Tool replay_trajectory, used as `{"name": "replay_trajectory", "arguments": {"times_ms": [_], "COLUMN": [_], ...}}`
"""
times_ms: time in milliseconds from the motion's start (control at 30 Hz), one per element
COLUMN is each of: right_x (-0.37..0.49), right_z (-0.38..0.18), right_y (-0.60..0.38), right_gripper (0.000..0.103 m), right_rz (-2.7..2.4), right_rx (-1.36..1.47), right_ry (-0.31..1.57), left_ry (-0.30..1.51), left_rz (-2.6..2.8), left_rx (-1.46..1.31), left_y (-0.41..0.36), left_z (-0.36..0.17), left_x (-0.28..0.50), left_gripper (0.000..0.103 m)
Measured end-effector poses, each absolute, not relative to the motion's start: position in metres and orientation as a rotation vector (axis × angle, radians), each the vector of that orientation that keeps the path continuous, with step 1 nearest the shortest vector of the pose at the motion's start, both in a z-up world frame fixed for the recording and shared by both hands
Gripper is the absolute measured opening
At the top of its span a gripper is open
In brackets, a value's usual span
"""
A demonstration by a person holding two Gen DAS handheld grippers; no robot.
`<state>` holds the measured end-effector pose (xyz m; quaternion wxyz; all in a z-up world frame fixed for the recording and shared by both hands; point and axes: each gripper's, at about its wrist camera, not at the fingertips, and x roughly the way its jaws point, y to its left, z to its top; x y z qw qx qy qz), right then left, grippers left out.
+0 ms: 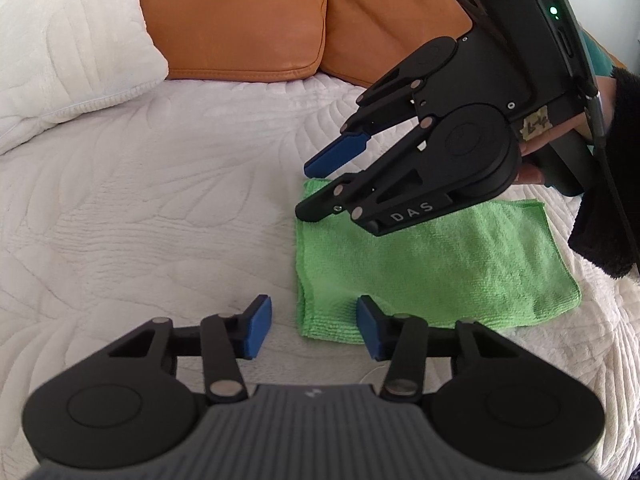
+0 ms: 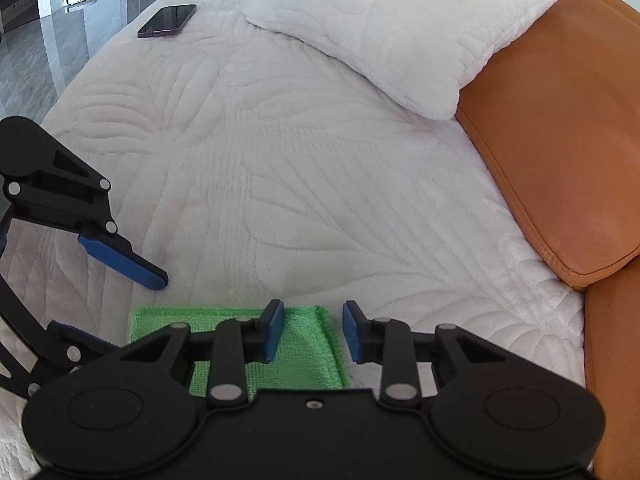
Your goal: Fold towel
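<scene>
A green towel (image 1: 436, 264) lies folded into a rectangle on the white quilted cover (image 1: 160, 208). My left gripper (image 1: 314, 330) is open and empty, its fingers astride the towel's near left corner, just above it. My right gripper (image 1: 312, 188) is open and empty, hovering over the towel's far left corner. In the right wrist view the towel (image 2: 304, 344) lies under my right gripper (image 2: 312, 332), whose open fingers straddle the towel's hemmed edge. My left gripper (image 2: 116, 304) comes in from the left, open, by the other corner.
Orange leather cushions (image 1: 248, 20) stand behind the cover. A white pillow (image 1: 68, 44) leans at the far left; it also shows in the right wrist view (image 2: 404, 28). A dark phone (image 2: 167, 20) lies near the cover's far edge, beside a glossy grey floor (image 2: 36, 48).
</scene>
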<state>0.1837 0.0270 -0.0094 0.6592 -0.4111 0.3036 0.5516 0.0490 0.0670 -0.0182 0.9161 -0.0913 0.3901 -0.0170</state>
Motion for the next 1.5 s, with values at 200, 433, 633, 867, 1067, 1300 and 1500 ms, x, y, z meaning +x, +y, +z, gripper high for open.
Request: {"name": "replay_trajectory", "arguments": {"times_ms": [200,433,633,867,1067,1300,1500], "right_x": [0.184,0.185,0.187,0.189,0.184,0.183,0.182], "right_z": [-0.009,-0.008,-0.009,-0.010,-0.009,-0.004,0.009], "right_y": [0.027,0.028,0.029,0.029,0.029,0.023,0.013], "right_gripper": [0.031,0.031,0.031,0.020,0.010,0.007,0.005], "right_rz": [1.242,1.239,1.246,1.273,1.287,1.280,1.270], "right_rx": [-0.926,-0.938,-0.947,-0.935,-0.948,-0.936,-0.911], "right_ry": [0.693,0.704,0.730,0.747,0.729,0.709,0.679], "left_ry": [0.806,0.810,0.824,0.820,0.825,0.793,0.748], "left_rz": [-0.036,-0.045,-0.047,-0.065,-0.095,-0.111,-0.120], "left_rx": [-0.185,-0.198,-0.271,-0.281,-0.313,-0.343,-0.331], "left_y": [0.066,0.067,0.078,0.075,0.075,0.073,0.066], "left_z": [-0.019,-0.019,-0.021,-0.024,-0.027,-0.023,-0.013], "left_x": [0.049,0.047,0.045,0.047,0.051,0.045,0.041], "left_gripper": [0.051,0.051,0.051,0.048,0.030,0.009,0.009]}}
